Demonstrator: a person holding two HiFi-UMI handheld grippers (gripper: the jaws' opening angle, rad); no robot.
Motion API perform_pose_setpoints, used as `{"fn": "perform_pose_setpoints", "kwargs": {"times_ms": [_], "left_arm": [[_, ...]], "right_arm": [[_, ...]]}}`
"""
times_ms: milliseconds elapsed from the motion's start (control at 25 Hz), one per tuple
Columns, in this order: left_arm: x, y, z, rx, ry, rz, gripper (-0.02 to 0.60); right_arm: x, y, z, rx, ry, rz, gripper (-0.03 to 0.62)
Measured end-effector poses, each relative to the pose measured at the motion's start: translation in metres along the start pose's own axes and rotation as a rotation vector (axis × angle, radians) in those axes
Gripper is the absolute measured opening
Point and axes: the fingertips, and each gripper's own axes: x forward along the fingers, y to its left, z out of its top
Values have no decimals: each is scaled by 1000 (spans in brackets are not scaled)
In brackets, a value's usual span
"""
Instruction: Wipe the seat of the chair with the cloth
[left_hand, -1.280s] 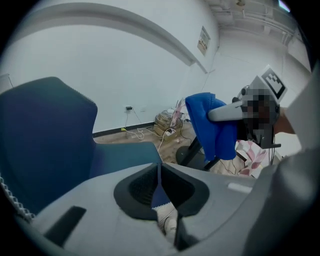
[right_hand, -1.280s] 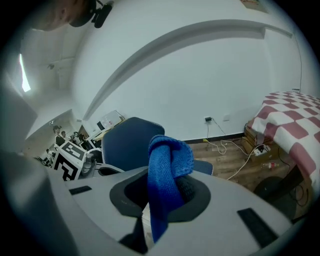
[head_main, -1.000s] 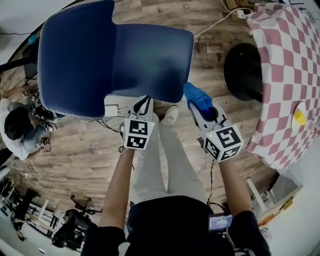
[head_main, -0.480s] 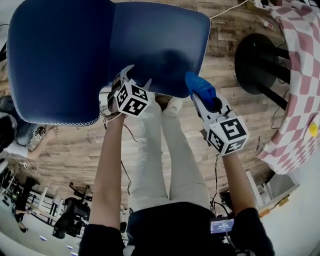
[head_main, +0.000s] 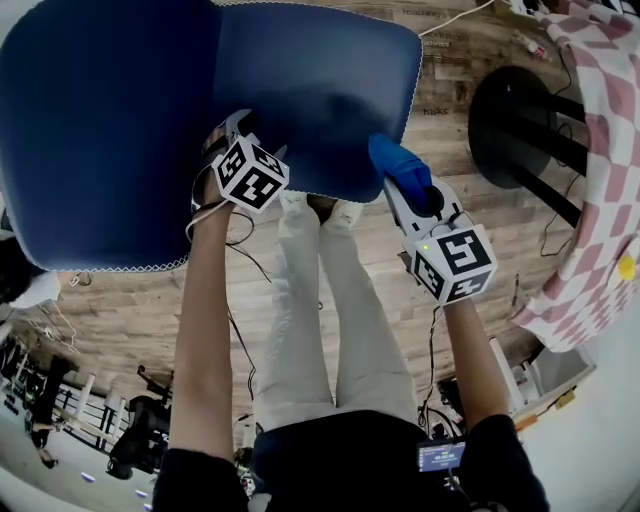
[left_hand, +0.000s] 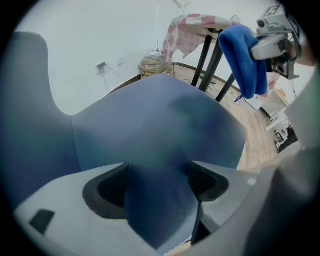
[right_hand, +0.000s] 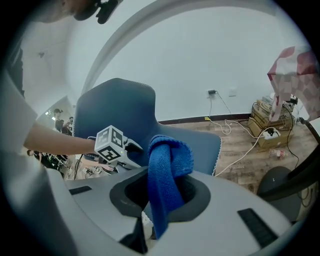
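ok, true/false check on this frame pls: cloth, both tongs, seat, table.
1. The right tongs grip the blue cloth. True.
2. The blue cloth lies spread flat on the chair seat. False: it is bunched in the right tongs, near the seat's front corner.
3. The left tongs are shut. False: they stand apart, having just been opening. Only the chair seat shows between them, and it is not gripped.
4. A checked tablecloth hangs over the table beside the chair. True.
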Motion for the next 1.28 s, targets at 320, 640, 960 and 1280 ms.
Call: {"fn": "perform_pose_setpoints", "kwargs": {"times_ms": [320,640,960,1280], "left_arm": [[7,-2,-2,-7,-25,-52,361],[9,0,-2,-17,-45,-74,365],[8,-2,-1,-17,-70,-78,365],[9,-3,0,-19,-74,-78,367]], "right_arm": [[24,-23,-1,-2,13,-38,55],[69,-34,16,-90,31,-44,57],[122,-52,66,-142,-5,-102,57],[197,-18,106,-202,-31,-15,57]]}}
